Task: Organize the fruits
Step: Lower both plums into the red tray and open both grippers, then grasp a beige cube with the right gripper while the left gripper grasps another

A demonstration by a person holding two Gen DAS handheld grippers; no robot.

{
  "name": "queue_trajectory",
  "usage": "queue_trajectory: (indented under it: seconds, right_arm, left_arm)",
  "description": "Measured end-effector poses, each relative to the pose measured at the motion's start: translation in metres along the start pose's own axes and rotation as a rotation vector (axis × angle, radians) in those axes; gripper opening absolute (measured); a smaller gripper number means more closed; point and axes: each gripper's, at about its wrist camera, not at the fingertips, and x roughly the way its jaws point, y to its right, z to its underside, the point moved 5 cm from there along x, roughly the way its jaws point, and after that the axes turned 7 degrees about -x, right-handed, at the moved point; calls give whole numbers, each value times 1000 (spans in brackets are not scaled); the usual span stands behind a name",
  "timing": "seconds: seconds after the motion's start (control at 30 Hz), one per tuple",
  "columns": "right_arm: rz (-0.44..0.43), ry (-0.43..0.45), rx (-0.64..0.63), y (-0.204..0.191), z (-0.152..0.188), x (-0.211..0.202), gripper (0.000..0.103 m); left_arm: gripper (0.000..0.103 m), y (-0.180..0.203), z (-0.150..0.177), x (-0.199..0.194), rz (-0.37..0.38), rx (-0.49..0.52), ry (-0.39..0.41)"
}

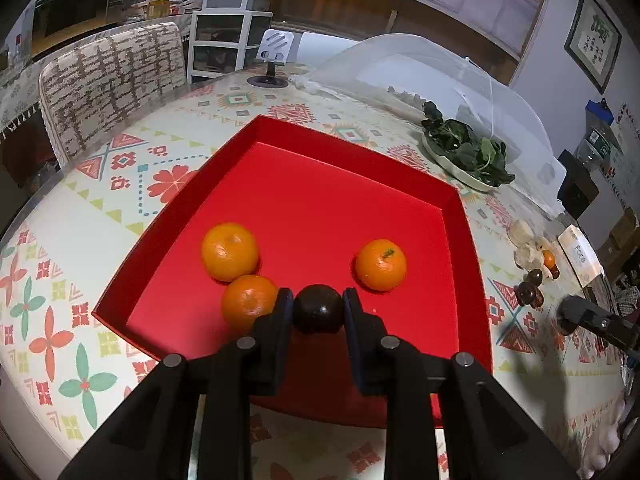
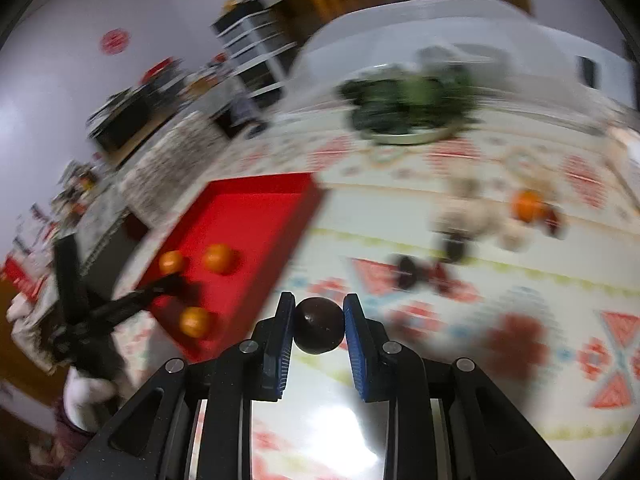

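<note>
A red tray [image 1: 320,184] lies on the patterned table and holds three oranges [image 1: 229,251], [image 1: 381,265], [image 1: 249,302]. My left gripper [image 1: 318,307] is shut on a dark round fruit [image 1: 318,309] over the tray's near part, beside the nearest orange. My right gripper [image 2: 319,323] is shut on another dark round fruit [image 2: 319,325] above the table, right of the tray [image 2: 256,216]. The right wrist view is blurred. Loose fruits lie at the right: an orange [image 2: 527,205] and dark fruits [image 2: 408,272]. The left gripper [image 2: 160,284] shows at the tray's edge in the right wrist view.
A plate of green leaves [image 1: 466,152] stands beyond the tray, with a clear mesh food cover [image 1: 420,68] behind it. A phone stand [image 1: 272,64] and a chair [image 1: 112,80] are at the far side. A white box [image 1: 580,254] lies at the right edge.
</note>
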Motion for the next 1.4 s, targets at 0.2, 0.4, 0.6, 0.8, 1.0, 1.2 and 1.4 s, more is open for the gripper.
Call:
queue_trajectory:
  seconds: [0.2, 0.4, 0.6, 0.8, 1.0, 1.2, 1.4]
  right_arm:
    - [-95, -54, -60, -52, -23, 55, 27]
    - [-89, -103, -77, -61, -33, 92, 28]
    - [-51, -96, -64, -56, -37, 96, 32]
    - [-35, -50, -50, -50, -43, 74, 37]
    - [23, 34, -13, -20, -42, 30, 51]
    - [138, 95, 67, 42, -23, -22, 62]
    - [241, 109, 180, 109, 4, -60, 62]
  left_arm:
    - [27, -7, -2, 0, 32, -14, -15]
    - [54, -10, -7, -6, 74, -27, -6]
    - [61, -17, -12, -15, 96, -63, 8]
    - [65, -23, -16, -25, 94, -118, 36]
    - [72, -16, -19, -40, 76, -126, 74]
    - [72, 18, -14, -46, 100, -62, 68]
    - [73, 72, -1, -39, 145, 42, 30]
